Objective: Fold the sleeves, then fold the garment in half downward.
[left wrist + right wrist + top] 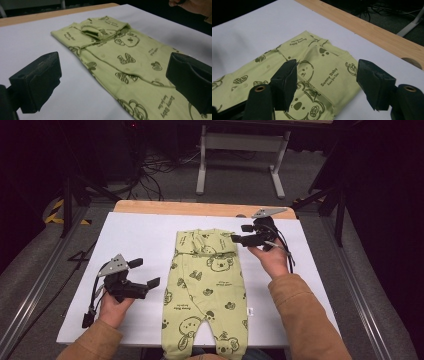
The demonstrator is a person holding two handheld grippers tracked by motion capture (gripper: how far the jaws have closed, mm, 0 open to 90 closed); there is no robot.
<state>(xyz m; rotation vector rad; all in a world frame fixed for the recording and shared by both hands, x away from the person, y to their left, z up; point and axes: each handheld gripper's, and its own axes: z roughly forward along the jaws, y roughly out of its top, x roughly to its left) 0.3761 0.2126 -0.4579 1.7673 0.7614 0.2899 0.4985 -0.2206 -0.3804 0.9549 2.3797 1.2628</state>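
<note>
On the white table [130, 240], a folded green romper [207, 285] lies flat between both grippers' open, empty fingers.

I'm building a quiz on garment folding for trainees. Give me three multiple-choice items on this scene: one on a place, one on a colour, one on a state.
1. Where does the right gripper hover?
A. by the garment's top right corner
B. by its leg ends
C. off the table

2. What colour is the baby romper?
A. white
B. light green with dark prints
C. blue

3. How do the left gripper's jaws stand?
A. shut on the fabric
B. shut on nothing
C. open, holding nothing

Answers: 1 A, the high view shows it at the folded top; 2 B, it looks the same in all views; 3 C, its jaws stand apart beside the cloth.
</note>
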